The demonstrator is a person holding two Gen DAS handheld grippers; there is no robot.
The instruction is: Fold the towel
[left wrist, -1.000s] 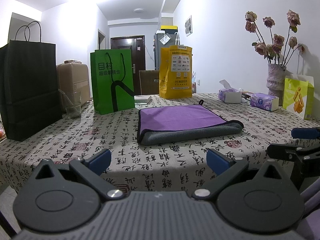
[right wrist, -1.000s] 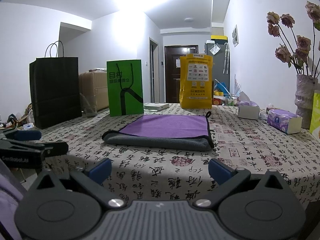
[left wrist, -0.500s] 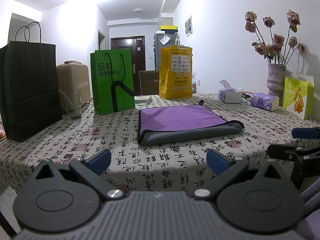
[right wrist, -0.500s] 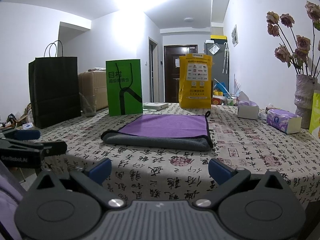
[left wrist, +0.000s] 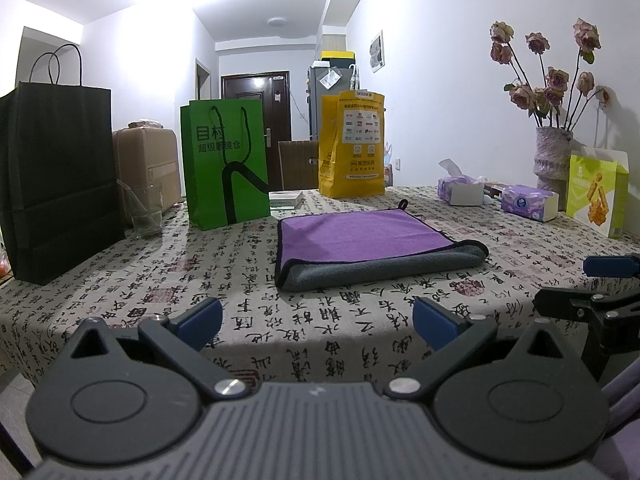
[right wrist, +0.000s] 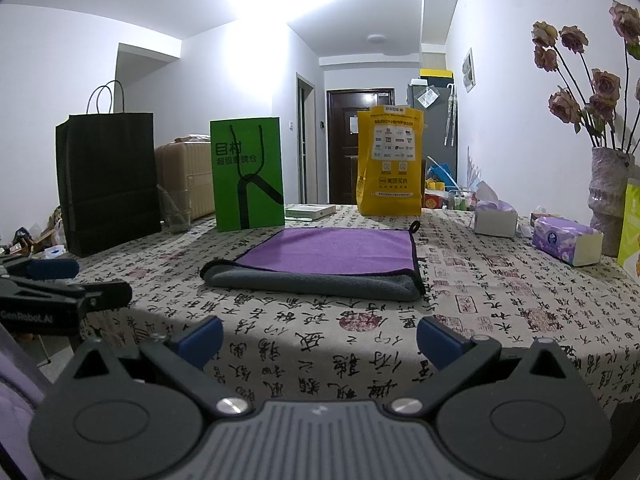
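A towel, purple on top and grey underneath, lies folded flat on the patterned tablecloth, its rolled grey fold facing me. It also shows in the right wrist view. My left gripper is open and empty, held back at the table's near edge, well short of the towel. My right gripper is open and empty too, at the near edge. Each gripper shows in the other's view: the right one at the right side, the left one at the left side.
Behind the towel stand a black paper bag, a green bag and a yellow bag. A glass stands at the left. Tissue boxes, a vase of dried roses and a snack box are at the right.
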